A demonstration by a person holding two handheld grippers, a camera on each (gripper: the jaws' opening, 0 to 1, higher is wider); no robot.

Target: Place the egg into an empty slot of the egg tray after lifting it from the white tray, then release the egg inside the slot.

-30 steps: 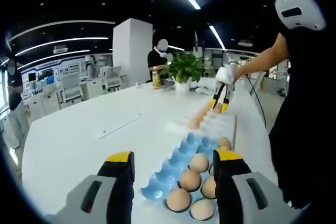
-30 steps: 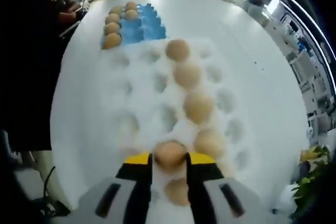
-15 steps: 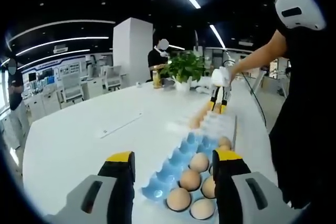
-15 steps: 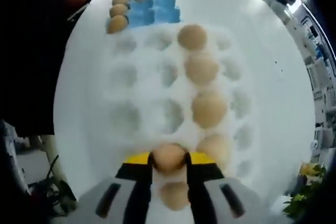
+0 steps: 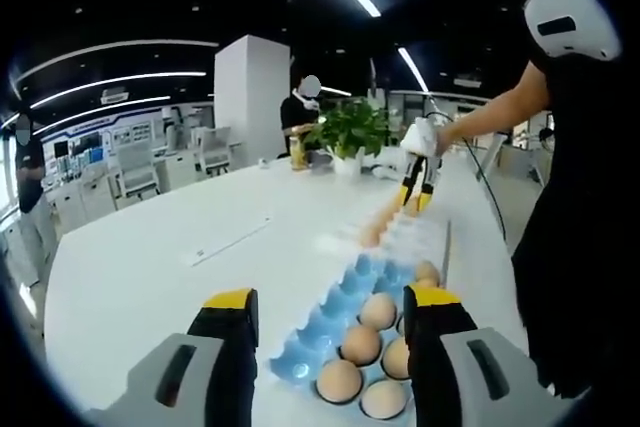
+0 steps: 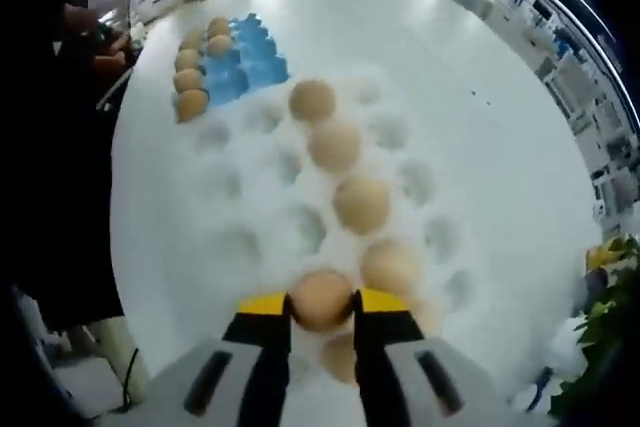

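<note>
Left gripper view
Left claw: I hold it over the table, jaws apart, nothing between them.
Egg tray: blue, just ahead of this claw, partly filled; empty slots on its left side.
Right claw: far end of the white tray, beyond the blue one.

Right gripper view
Right claw: jaws clamped on the egg, above the white tray.
Egg tray: far ahead, up and left of the egg, past the white tray.
Coming move, I judge: carry the egg forward across the white tray to a blue slot; the left claw is nearer but idle.
</note>
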